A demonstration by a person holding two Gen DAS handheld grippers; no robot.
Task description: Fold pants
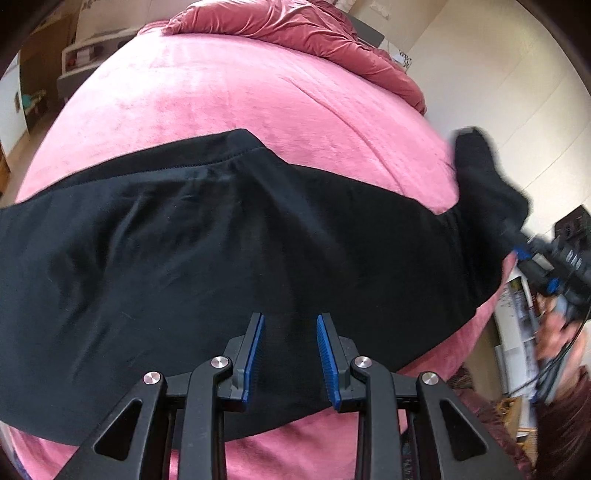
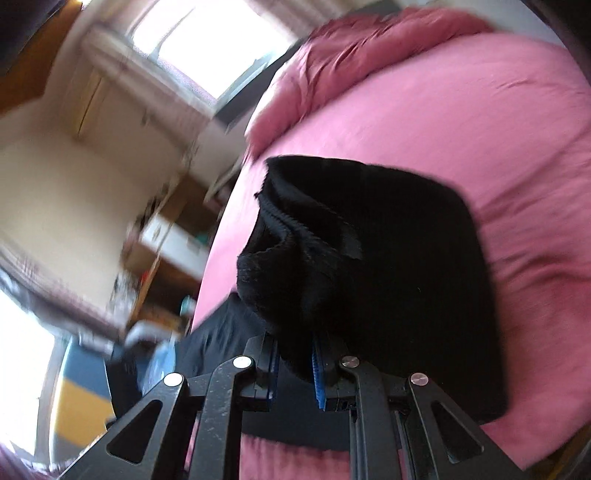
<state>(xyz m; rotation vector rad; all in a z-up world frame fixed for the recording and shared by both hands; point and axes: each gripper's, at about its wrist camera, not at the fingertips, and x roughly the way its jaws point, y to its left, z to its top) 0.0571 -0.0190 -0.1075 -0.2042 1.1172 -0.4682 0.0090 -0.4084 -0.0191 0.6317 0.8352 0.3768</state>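
Black pants point(image 1: 221, 236) lie stretched across a pink bed point(image 1: 229, 96). My left gripper point(image 1: 290, 321) hovers open over their near edge, with its blue pads apart and nothing between them. My right gripper point(image 1: 524, 254) is at the right edge of the left wrist view, shut on the pants' end and lifting it off the bed. In the right wrist view my right gripper point(image 2: 295, 350) is shut on a bunch of the black pants point(image 2: 369, 258), which drape over its fingers. The right wrist view is motion-blurred.
A crumpled pink duvet point(image 1: 303, 29) is heaped at the far end of the bed. A bright window point(image 2: 207, 40) and shelves with clutter point(image 2: 166, 251) stand beyond the bed's edge. The person's hand point(image 1: 557, 332) holds the right gripper.
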